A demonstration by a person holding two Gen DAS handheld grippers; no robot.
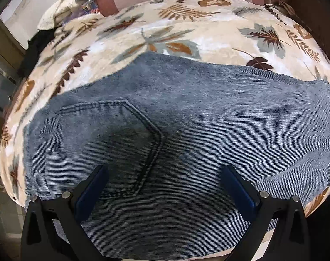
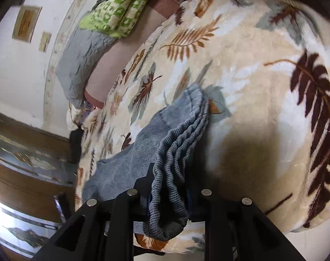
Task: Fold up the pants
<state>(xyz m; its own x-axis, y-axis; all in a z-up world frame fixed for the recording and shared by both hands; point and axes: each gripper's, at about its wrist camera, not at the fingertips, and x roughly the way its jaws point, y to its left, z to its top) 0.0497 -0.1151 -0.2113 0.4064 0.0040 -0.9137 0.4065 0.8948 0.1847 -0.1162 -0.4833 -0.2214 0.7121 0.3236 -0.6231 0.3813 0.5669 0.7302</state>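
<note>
The faded blue-grey denim pants (image 1: 186, 113) lie folded on a bed covered by a cream plush blanket printed with brown, tan and grey leaves (image 1: 186, 28). In the left wrist view the denim spreads across the blanket from left to right, with 1 stitched back pocket (image 1: 112, 143) facing up at the left part of the garment.

The left hand-held gripper (image 1: 165, 178) hangs over the pants, pointing steeply down. Its 2 black fingers with blue pads (image 1: 91, 187) stand wide apart, 1 over the lower edge of the pocket and the other over plain denim to the right; nothing is between them.

In the right wrist view the right hand-held gripper (image 2: 169, 195) is closed on a bunched stack of layered denim edges (image 2: 175, 152). The wavy layers run from between the black fingers up toward the far end of the garment, which rests on the blanket. The gripped part stands above the blanket and casts a dark shadow (image 2: 241, 148) to its right.

At the head of the bed lie a green and white patterned quilt (image 2: 119, 10) and a crinkled grey pillow (image 2: 84, 61).
</note>
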